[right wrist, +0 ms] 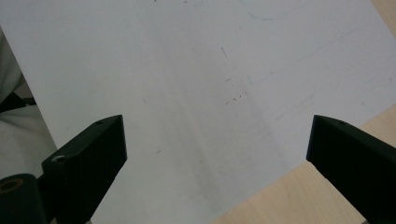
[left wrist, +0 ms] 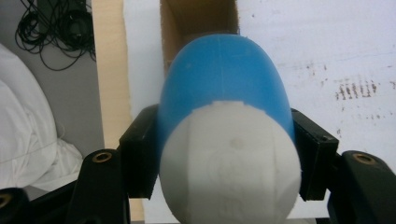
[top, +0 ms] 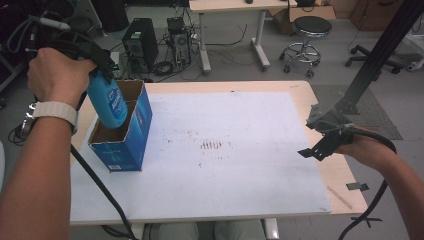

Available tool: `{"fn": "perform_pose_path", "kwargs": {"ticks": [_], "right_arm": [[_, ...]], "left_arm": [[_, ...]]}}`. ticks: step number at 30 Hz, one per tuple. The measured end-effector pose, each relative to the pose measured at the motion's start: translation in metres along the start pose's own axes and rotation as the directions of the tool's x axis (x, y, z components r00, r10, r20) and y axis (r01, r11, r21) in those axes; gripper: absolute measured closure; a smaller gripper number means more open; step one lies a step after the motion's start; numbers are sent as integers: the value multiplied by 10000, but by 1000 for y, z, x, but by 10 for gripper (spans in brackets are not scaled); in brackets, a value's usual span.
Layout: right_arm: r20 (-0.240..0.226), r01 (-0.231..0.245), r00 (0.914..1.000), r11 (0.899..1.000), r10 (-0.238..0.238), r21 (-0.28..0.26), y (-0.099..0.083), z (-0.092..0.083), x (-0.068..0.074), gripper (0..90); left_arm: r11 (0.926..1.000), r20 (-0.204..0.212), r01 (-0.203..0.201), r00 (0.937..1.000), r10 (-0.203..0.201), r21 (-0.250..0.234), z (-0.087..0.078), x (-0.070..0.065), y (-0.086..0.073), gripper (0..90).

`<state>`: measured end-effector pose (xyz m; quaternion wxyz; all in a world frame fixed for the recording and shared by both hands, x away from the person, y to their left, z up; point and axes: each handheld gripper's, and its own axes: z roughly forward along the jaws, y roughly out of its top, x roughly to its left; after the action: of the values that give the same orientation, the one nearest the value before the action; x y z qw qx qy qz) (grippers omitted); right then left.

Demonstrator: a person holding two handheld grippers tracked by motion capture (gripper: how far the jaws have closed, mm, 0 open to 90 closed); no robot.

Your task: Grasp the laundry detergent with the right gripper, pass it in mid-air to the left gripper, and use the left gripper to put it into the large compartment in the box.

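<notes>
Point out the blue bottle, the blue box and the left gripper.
blue bottle (top: 107, 102), high view, on its blue body.
blue box (top: 131, 137), high view, on its long outer wall.
left gripper (left wrist: 224, 158), left gripper view, midway between its jaws.

A: Background, quick?
B: Worktop (top: 320, 165) with a white sheet (top: 240, 165) over most of it, wood edge bare on the right. Dark smudge marks (top: 211, 145) mid-sheet.
A: Floor behind?
B: Black PC tower (top: 140, 42), a second open computer case (top: 177, 32) just beside it, tangled cables (top: 162, 67) around both. A desk (top: 230, 7) with white legs, round black stool (top: 307, 30) on a chrome base to its right.
A: Anything else?
B: Small black clip (top: 357, 186) on the worktop's right edge.
</notes>
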<state>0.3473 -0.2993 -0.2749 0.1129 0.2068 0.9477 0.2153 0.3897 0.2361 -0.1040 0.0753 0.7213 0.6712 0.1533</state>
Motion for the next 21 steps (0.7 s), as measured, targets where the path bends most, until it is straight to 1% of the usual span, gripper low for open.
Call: {"fn": "perform_pose_path", "kwargs": {"ticks": [3,7,11,15,18,20,21], "right_arm": [[28,-53,10000,10000,53,55,-2,-1,-1,47],[48,-126,9999,9999,126,53,-5,-3,-2,47],[54,-137,9999,9998,137,107,-5,-3,-1,47],[51,-130,9999,9998,129,148,-6,-3,0,49],[30,-154,9999,9998,153,156,-6,-3,0,49],[27,-151,9999,9998,151,152,-6,-3,0,49],[15,-152,9999,9998,151,158,-6,-3,0,49]], "left_arm": [[10000,1,68,10000,-68,16,8,3,-1,382],[10000,-61,-59,10000,59,58,18,3,-2,382],[10000,-42,-5,10000,5,48,29,4,-3,382],[10000,-45,-85,10000,85,29,39,2,-6,381],[9999,-11,-113,9999,113,51,50,2,-7,382],[10000,13,-38,10000,38,49,56,2,-9,381],[9999,33,-94,10000,94,86,60,2,-9,382]]}}
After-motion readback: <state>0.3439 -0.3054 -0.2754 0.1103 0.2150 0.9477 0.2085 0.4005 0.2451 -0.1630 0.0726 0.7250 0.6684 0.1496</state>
